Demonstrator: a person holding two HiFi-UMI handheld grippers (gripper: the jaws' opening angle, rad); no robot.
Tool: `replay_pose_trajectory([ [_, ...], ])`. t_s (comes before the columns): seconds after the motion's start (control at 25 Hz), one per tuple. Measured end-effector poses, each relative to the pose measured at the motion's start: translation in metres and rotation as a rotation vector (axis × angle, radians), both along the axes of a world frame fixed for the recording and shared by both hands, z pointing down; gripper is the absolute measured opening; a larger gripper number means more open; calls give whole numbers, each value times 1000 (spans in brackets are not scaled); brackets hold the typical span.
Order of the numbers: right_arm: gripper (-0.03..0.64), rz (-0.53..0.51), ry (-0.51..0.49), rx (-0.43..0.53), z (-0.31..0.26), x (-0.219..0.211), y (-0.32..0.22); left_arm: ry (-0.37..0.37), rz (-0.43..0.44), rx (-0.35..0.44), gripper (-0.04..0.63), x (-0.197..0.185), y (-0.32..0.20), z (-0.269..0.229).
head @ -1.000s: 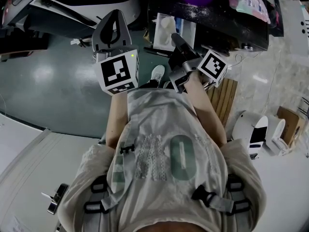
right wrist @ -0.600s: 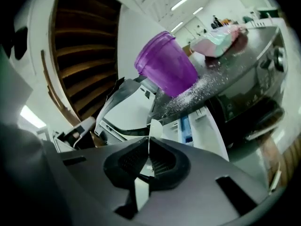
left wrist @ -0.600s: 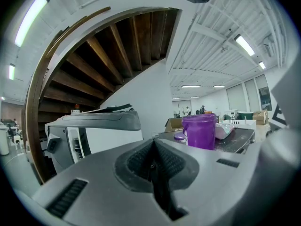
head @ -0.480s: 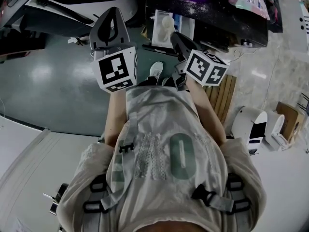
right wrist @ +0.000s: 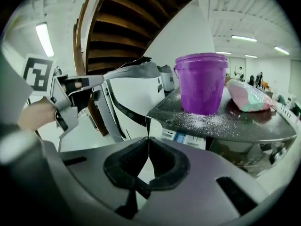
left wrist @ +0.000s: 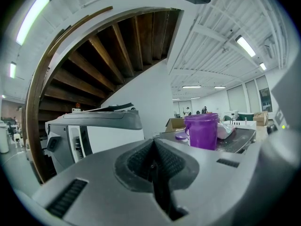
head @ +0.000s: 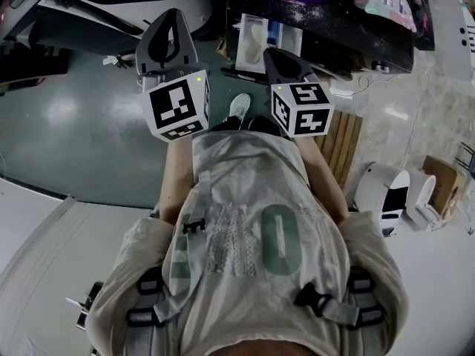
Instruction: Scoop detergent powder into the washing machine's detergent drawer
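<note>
Right gripper jaws together. Purple bucket at 1 o'clock on powder-strewn tabletop; bag at 3; left gripper at 9.

Pale grey T-shirt fills the head view: short sleeves, a big faded green zero and washed-out lettering across it. Grey harness straps cross it, clipped with black buckles. One white sneaker peeks out beyond the hem. The left gripper is a smooth grey shell with a loop-shaped opening. Its marker cube is white with black square patterns and has a small green light at one corner. The right gripper is darker, with the same kind of cube. Up close, both show black ribbed pads sunk in matte grey housings, with slotted vents either side.
</note>
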State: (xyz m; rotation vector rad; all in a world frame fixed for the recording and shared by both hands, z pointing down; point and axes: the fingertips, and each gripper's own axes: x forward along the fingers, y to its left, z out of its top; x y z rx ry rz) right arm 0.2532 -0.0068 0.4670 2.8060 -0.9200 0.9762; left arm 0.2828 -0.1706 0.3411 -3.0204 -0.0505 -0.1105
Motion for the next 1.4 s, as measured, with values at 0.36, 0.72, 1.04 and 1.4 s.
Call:
replay_pose_trajectory([
  [0.36,12,-107,122,-251,6,-1,-2,-10,-1,-4,21,2,-5,7],
  [0.72,12,-245,343,-592,4,-1,-8,-11,-7,-8,21,2,-7,9],
  [1.04,12,-350,507,-816,3,2,-4,-30,-25,-20,21,-1,-9,17],
  [1.4,12,-557,775,-1126,6,-4,-1,-31,-27,-24,21,-6,-6,19],
])
